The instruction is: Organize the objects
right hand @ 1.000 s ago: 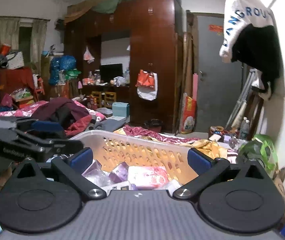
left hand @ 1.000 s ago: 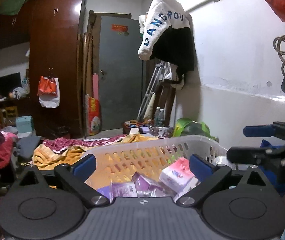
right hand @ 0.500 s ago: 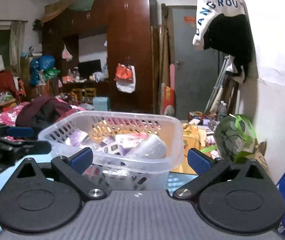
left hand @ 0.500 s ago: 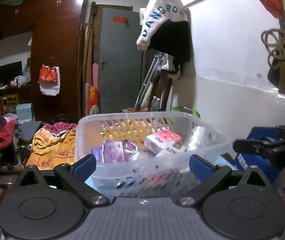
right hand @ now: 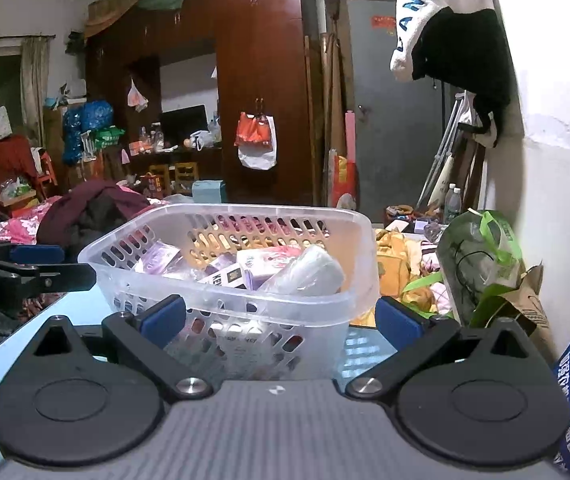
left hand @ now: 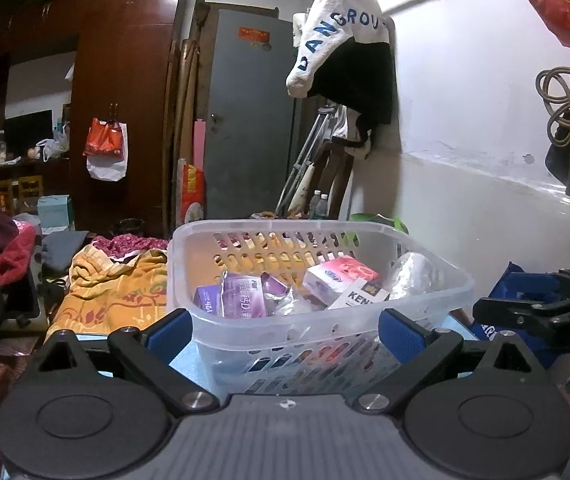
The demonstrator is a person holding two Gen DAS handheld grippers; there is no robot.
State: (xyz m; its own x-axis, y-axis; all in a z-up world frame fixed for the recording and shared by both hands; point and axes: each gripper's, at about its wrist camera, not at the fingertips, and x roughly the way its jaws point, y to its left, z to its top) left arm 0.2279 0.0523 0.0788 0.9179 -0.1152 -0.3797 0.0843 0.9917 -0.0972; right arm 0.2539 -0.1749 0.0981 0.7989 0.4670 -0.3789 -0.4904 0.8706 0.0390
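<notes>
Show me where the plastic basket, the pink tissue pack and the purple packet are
plastic basket (left hand: pixel 325 322), left wrist view, near front rim.
pink tissue pack (left hand: pixel 339 276), left wrist view, top face.
purple packet (left hand: pixel 243 296), left wrist view, printed front.

The room is dim with a bluish tint, a bright glare sits on the brown wardrobe (left hand: pixel 125 92) near 11 o'clock, the white wall (left hand: pixel 465 128) glows at 2 o'clock, and straight lines bend at the edges.
</notes>
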